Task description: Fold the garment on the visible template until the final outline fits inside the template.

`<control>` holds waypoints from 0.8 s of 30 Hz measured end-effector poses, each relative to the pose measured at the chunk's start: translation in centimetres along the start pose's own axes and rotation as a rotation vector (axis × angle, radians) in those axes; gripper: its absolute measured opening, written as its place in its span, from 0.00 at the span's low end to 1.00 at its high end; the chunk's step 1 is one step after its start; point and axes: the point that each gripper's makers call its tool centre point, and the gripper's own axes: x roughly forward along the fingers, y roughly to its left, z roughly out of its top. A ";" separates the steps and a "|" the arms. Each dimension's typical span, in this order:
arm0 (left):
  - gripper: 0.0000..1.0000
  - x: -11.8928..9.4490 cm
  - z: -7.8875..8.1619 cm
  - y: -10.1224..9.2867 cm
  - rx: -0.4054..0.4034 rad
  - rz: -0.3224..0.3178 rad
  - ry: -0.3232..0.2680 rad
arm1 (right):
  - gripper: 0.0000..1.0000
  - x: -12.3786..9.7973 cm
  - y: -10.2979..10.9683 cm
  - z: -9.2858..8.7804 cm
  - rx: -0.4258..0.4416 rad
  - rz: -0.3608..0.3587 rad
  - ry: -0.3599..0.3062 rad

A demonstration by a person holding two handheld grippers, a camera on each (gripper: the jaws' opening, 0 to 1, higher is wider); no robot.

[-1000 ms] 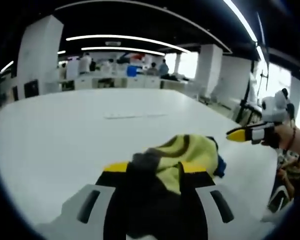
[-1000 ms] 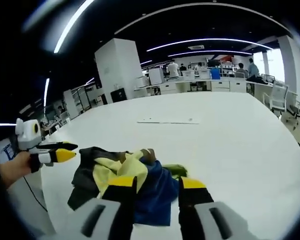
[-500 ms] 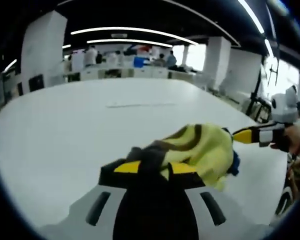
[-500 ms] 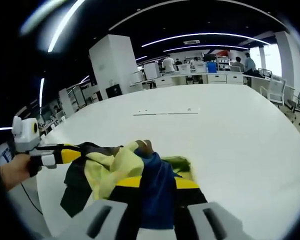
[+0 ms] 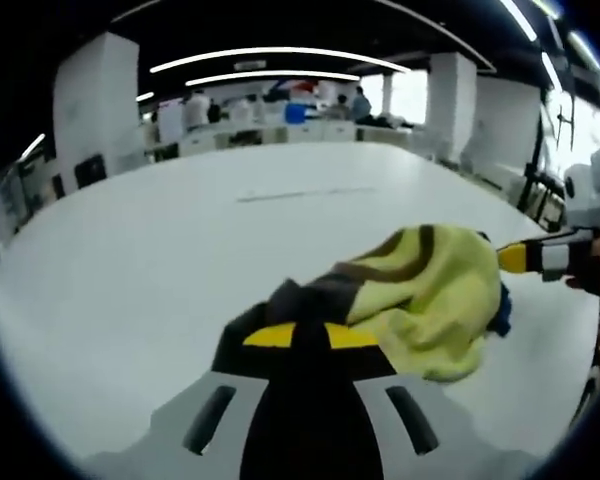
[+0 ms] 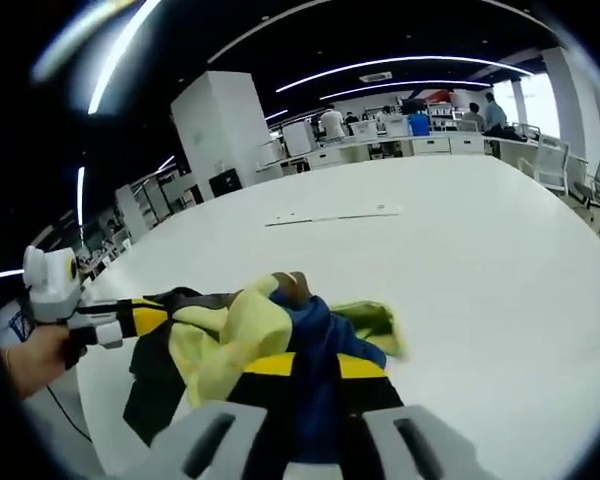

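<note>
Both grippers clamped on the bunched garment (image 5: 420,285): left gripper (image 5: 310,335) on dark cloth, right gripper (image 6: 305,368) on blue. Step in hand, by my reading: lifting to spread. Next: pull apart, lay flat toward the faint template line (image 6: 332,215) on the table (image 6: 500,260).

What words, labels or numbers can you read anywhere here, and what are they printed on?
None can be read.
The garment shows yellow, blue and dark panels with no legible print.
The thin markings on the white table are too small to tell.
Anything on the far desks and pillars is blurred.
</note>
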 end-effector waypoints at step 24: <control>0.00 -2.2 0.3 2.1 -0.027 0.047 -0.004 | 0.00 -1.2 -0.5 1.3 -0.068 -0.017 -0.025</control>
